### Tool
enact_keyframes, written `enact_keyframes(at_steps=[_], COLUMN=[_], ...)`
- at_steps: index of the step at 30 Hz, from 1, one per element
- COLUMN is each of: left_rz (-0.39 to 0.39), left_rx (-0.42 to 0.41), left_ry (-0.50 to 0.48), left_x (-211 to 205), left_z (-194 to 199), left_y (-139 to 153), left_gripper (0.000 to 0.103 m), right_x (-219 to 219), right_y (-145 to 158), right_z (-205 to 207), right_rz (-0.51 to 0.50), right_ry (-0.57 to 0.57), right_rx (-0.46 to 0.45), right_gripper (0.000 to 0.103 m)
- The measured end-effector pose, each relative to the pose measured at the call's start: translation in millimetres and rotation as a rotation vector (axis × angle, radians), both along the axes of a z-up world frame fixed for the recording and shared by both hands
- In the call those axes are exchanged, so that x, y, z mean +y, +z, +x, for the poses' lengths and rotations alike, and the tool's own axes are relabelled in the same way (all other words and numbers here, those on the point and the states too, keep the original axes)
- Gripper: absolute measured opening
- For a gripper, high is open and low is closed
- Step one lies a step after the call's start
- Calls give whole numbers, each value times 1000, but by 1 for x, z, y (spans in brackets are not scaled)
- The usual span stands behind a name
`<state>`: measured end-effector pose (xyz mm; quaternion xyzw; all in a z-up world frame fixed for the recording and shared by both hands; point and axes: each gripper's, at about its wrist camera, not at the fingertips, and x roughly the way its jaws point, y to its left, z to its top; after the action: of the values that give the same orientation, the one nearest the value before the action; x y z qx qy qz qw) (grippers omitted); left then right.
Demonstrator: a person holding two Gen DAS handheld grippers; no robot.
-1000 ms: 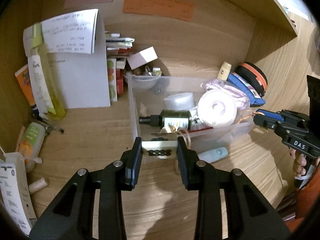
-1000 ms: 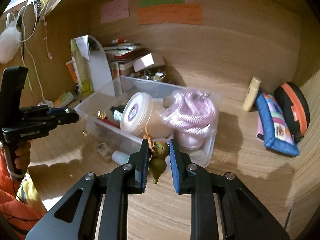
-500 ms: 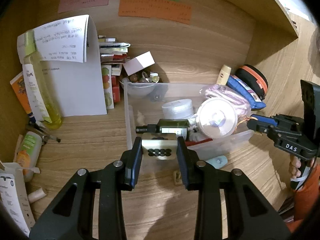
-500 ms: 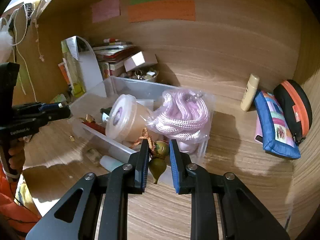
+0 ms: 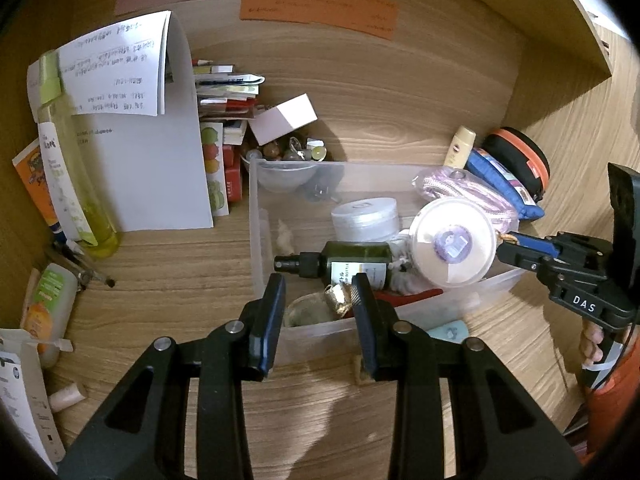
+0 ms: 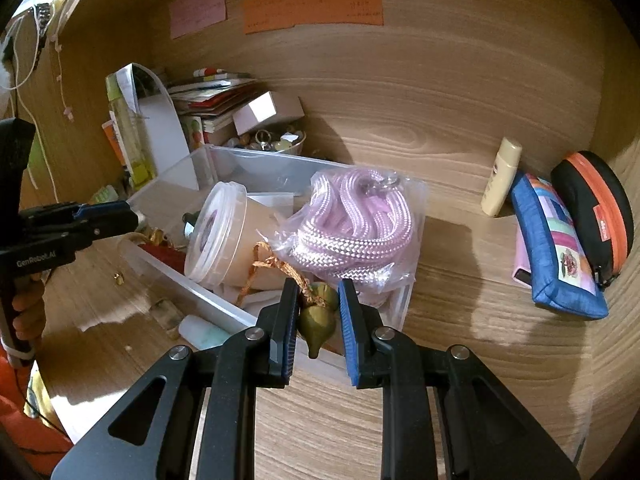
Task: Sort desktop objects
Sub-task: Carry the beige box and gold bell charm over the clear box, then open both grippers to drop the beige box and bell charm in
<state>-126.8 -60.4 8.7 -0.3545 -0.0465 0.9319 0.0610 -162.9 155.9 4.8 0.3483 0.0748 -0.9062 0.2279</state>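
Observation:
A clear plastic bin [image 5: 256, 240] sits on the wooden desk, holding a green spray bottle [image 5: 352, 262], a round lidded tub [image 5: 452, 246], a white jar [image 5: 366, 218] and a bag of pink rope [image 6: 356, 220]. My left gripper [image 5: 320, 292] is open and empty over the bin's near wall. My right gripper [image 6: 318, 302] is shut on a green-gold gourd charm [image 6: 316, 316] with an orange cord, held over the bin's near corner [image 6: 400, 300]. The right gripper also shows in the left wrist view [image 5: 520, 246], the left one in the right wrist view [image 6: 116, 216].
Papers [image 5: 152, 160], books, a yellow bottle [image 5: 72, 184] and tubes stand at the left. A small bowl of trinkets [image 6: 272, 144] sits behind the bin. A blue pouch [image 6: 556, 248], an orange-black case [image 6: 596, 216] and a cream bottle [image 6: 500, 176] lie at the right. Small items lie in front of the bin.
My left gripper has let go of the small cream box with black dots, which is gone from its jaws. The right gripper moved further over the bin with the charm.

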Motion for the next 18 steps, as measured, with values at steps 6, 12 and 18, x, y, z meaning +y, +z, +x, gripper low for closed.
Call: enact_keyframes(at_steps=[6, 12, 18], left_rz=[4, 21, 13], left_rx=[1, 9, 36], left_ry=[-7, -12, -10], left_x=[0, -1, 0], left_z=[5, 15, 33], left_y=[2, 7, 13], left_gripper=[38, 47, 55], right_x=[-3, -1, -2], right_y=[2, 8, 14], right_z=[5, 17, 32], right_rz=[39, 54, 81], right_ry=[-24, -49, -76], right_rx=[20, 66, 121], right_gripper=[23, 47, 68])
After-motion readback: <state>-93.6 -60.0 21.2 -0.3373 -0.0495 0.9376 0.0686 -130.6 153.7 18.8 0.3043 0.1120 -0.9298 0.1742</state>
